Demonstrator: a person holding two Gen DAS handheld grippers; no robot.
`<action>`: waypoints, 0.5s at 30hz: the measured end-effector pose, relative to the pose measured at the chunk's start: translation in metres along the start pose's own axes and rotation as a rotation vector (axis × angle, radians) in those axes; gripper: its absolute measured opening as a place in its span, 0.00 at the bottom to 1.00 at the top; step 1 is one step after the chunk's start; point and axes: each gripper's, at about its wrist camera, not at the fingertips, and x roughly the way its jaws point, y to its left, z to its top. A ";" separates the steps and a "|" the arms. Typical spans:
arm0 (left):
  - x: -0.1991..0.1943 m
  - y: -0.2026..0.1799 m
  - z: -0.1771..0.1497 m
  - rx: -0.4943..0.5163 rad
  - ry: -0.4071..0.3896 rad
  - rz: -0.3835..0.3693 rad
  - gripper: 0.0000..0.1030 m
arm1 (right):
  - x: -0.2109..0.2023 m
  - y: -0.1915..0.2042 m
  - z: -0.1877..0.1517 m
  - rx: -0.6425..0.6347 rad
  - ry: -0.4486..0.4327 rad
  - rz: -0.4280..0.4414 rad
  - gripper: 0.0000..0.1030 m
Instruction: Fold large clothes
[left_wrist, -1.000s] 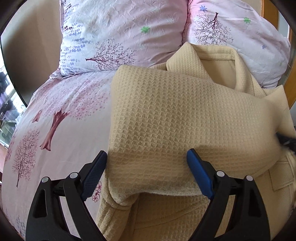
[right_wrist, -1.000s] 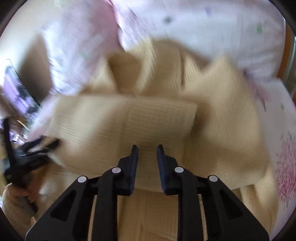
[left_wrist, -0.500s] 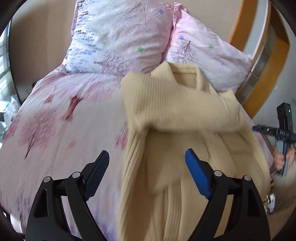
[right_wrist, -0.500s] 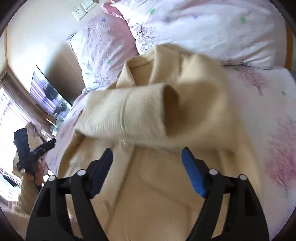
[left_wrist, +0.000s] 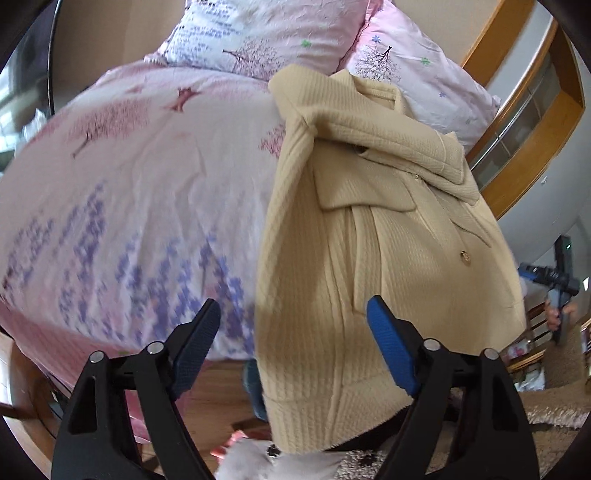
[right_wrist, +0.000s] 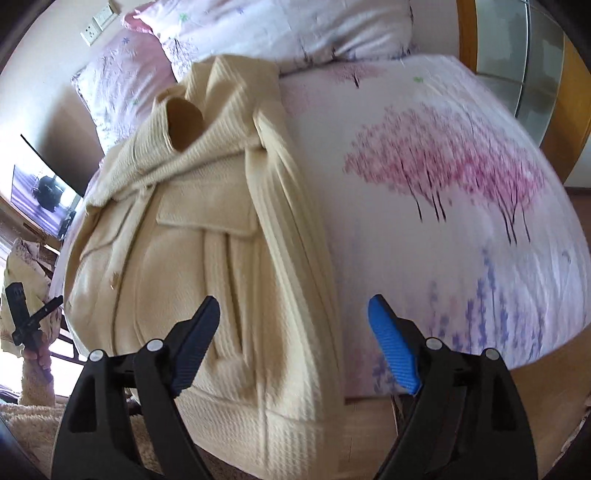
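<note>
A cream waffle-knit jacket (left_wrist: 369, 229) (right_wrist: 192, 240) lies face up on the bed, both sleeves folded across its chest. Its ribbed hem hangs over the bed's near edge. In the left wrist view my left gripper (left_wrist: 291, 306) hovers over the jacket's lower left side; its jaws are closing, with cloth below them but nothing pinched. My right gripper (right_wrist: 293, 302) hangs over the lower right side, jaws opening and holding nothing. Each gripper also shows small in the other's view, the right gripper (left_wrist: 554, 277) at the right edge and the left gripper (right_wrist: 26, 317) at the left edge.
The bed cover (left_wrist: 147, 166) (right_wrist: 443, 184) is pink with tree prints. Two matching pillows (left_wrist: 266, 33) (right_wrist: 277, 26) lie at the head. Wooden floor (left_wrist: 214, 391) and a shaggy rug (left_wrist: 554, 406) lie below the near edge. A screen (right_wrist: 40, 192) stands on the left, wooden framing (left_wrist: 517, 74) on the right.
Both grippers have pulled back from the folded sleeves toward the jacket's hem. The right gripper, shut over the sleeve a second ago, now stands open and the sleeve lies on the chest.
</note>
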 end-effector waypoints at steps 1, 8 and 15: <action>0.001 -0.001 -0.003 -0.005 0.003 -0.006 0.75 | 0.002 0.000 -0.003 0.004 0.010 0.012 0.79; -0.005 -0.005 -0.019 -0.018 0.000 -0.049 0.73 | 0.018 -0.002 -0.020 0.024 0.066 0.110 0.61; -0.006 0.002 -0.049 -0.096 0.016 -0.128 0.72 | 0.010 -0.013 -0.039 0.043 0.070 0.218 0.57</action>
